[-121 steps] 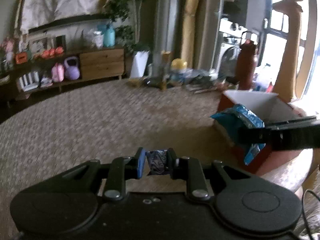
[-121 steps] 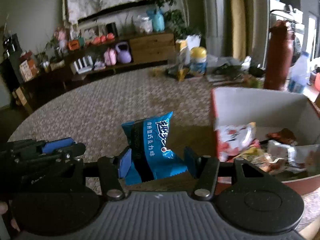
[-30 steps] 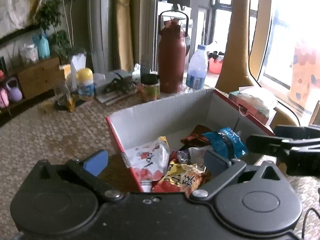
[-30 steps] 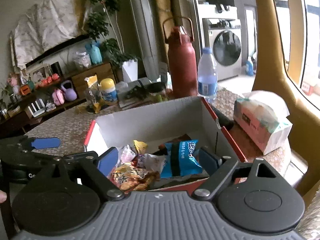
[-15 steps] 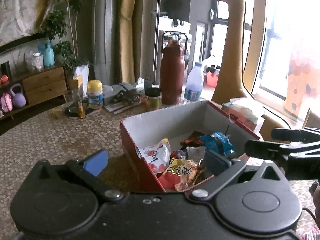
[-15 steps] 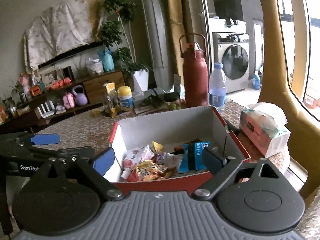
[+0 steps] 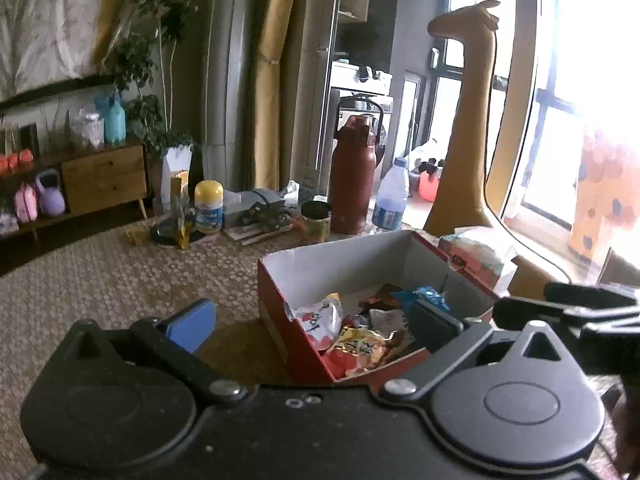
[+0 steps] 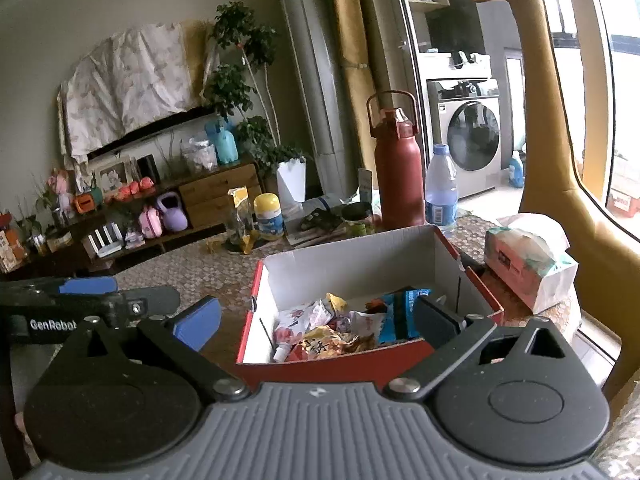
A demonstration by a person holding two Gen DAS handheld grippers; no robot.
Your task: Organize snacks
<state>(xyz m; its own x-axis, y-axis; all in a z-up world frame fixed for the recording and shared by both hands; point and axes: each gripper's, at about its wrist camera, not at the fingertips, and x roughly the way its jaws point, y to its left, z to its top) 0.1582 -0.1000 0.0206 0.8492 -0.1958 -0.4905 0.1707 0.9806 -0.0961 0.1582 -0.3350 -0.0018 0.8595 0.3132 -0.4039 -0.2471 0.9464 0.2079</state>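
Snacks (image 7: pixel 360 340) sit piled in the red box (image 7: pixel 280 312) on the table; both tools empty.
Left view: left gripper (image 7: pixel 312 320), fingers apart, could clip the rim. Right view: right gripper (image 8: pixel 316 320), fingers spread, could snag the blue packet (image 8: pixel 400 312).

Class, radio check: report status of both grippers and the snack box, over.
Left gripper open, empty. Right gripper open, empty. Snack packets inside red box, blue packet among them. Nothing blocking the box.
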